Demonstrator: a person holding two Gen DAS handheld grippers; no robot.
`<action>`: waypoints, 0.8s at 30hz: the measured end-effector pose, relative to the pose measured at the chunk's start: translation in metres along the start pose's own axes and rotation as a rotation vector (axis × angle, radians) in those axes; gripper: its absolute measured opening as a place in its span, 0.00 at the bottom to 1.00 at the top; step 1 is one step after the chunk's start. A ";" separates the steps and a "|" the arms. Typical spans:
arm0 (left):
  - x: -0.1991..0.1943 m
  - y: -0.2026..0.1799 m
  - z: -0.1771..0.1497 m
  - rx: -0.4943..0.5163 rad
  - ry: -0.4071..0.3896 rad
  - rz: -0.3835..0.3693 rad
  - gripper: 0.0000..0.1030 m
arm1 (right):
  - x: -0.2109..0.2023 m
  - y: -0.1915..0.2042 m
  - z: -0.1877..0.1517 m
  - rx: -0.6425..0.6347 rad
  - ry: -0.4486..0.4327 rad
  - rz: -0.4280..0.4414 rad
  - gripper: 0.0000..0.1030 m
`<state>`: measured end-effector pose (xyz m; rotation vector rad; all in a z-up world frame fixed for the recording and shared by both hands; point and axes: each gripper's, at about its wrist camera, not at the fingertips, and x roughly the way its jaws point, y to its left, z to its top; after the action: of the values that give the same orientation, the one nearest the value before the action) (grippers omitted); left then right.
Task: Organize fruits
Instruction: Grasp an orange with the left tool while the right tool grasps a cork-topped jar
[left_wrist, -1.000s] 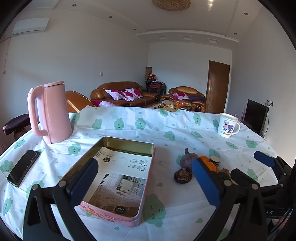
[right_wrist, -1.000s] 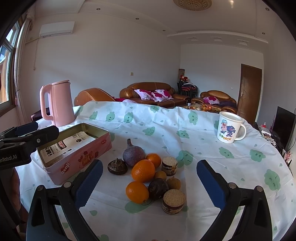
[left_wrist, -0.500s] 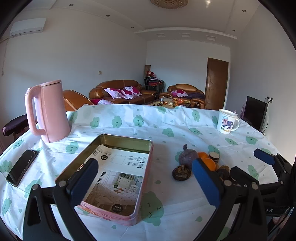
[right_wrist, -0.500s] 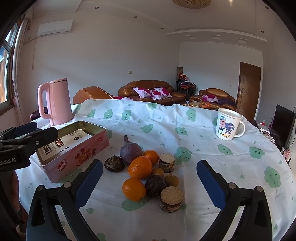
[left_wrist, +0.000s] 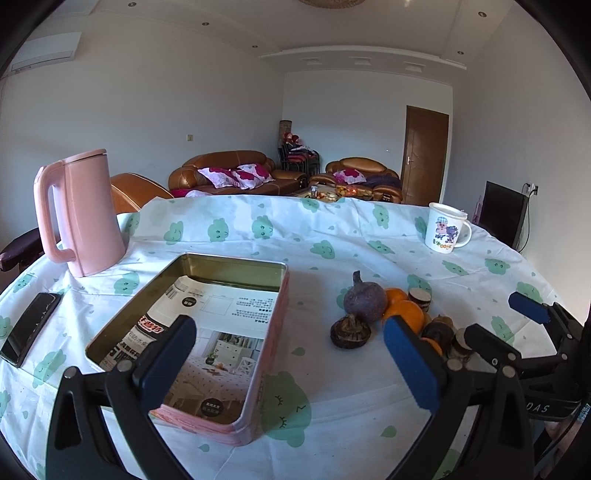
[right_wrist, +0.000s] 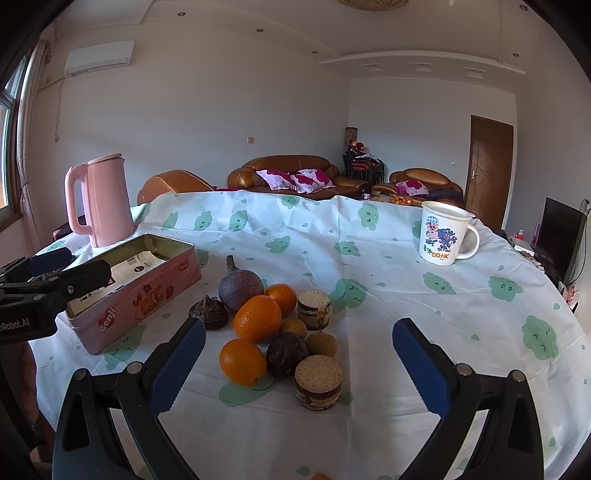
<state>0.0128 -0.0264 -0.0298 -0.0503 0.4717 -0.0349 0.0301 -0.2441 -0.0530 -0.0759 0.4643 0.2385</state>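
A pile of fruit sits on the tablecloth: a purple fruit with a stem (right_wrist: 240, 284), three oranges (right_wrist: 257, 318), a dark round fruit (right_wrist: 287, 353), a dark brown cap-shaped one (right_wrist: 209, 312) and two small round cakes (right_wrist: 318, 381). An open pink tin (left_wrist: 207, 332) lined with printed paper stands to their left. My right gripper (right_wrist: 295, 369) is open and empty, just in front of the pile. My left gripper (left_wrist: 291, 363) is open and empty, over the near right corner of the tin. The pile also shows in the left wrist view (left_wrist: 388, 314).
A pink kettle (left_wrist: 83, 218) stands at the back left. A black phone (left_wrist: 29, 328) lies near the left edge. A white cartoon mug (right_wrist: 443, 232) stands at the back right. Sofas and a door lie beyond the table.
Both grippers have dropped lower and moved slightly forward, so the tin and the fruit pile sit nearer and higher in view. Nothing on the table has moved.
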 end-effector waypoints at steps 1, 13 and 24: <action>0.003 -0.003 -0.002 0.005 0.007 -0.007 1.00 | 0.001 -0.004 -0.003 0.004 0.006 -0.007 0.99; 0.027 -0.045 -0.014 0.070 0.097 -0.143 1.00 | 0.027 -0.014 -0.019 -0.037 0.162 0.043 0.64; 0.050 -0.074 -0.015 0.116 0.191 -0.244 0.79 | 0.025 -0.034 -0.019 0.070 0.132 0.047 0.35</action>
<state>0.0487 -0.1036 -0.0617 0.0094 0.6521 -0.3083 0.0513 -0.2739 -0.0806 -0.0120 0.6054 0.2646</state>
